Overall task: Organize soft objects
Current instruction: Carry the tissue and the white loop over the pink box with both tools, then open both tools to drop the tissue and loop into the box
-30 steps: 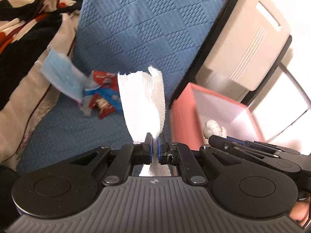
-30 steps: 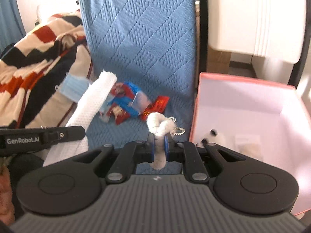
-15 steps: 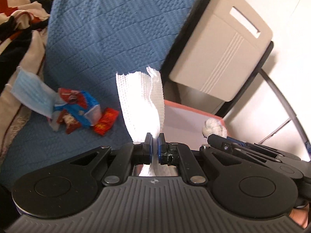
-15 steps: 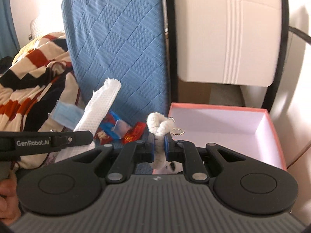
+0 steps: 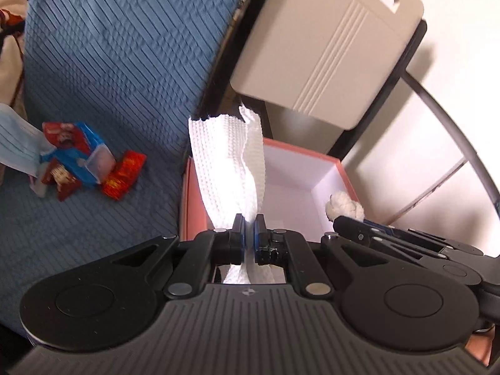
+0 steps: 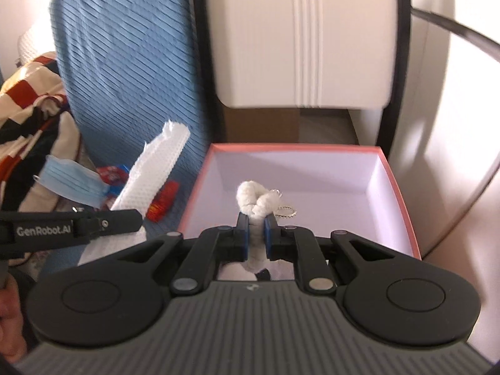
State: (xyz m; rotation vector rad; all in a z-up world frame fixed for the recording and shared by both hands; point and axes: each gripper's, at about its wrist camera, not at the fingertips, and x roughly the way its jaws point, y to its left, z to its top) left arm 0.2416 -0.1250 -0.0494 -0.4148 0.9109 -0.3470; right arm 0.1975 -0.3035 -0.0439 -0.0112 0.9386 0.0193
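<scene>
My left gripper (image 5: 249,218) is shut on a white waffle-weave cloth (image 5: 226,168) that stands up from its jaws, just in front of the pink box (image 5: 340,168). My right gripper (image 6: 256,218) is shut on a knotted white rope piece (image 6: 254,198) with a small metal ring (image 6: 286,212) hanging from it, held over the box's white inside (image 6: 312,184). In the right wrist view the cloth (image 6: 153,172) and the left gripper's side (image 6: 72,226) show at the left. The rope knot (image 5: 343,207) shows at the right of the left wrist view.
On the blue quilted cover (image 5: 109,62) lie snack wrappers (image 5: 87,159) and a blue face mask (image 6: 70,184). A striped blanket (image 6: 28,100) is heaped at the left. A beige ribbed appliance (image 6: 300,37) stands behind the box. A hand (image 6: 9,318) shows at the lower left.
Both grippers have moved right, from over the blue cover toward the pink box, each still holding its item. The box now lies straight ahead of the right gripper.
</scene>
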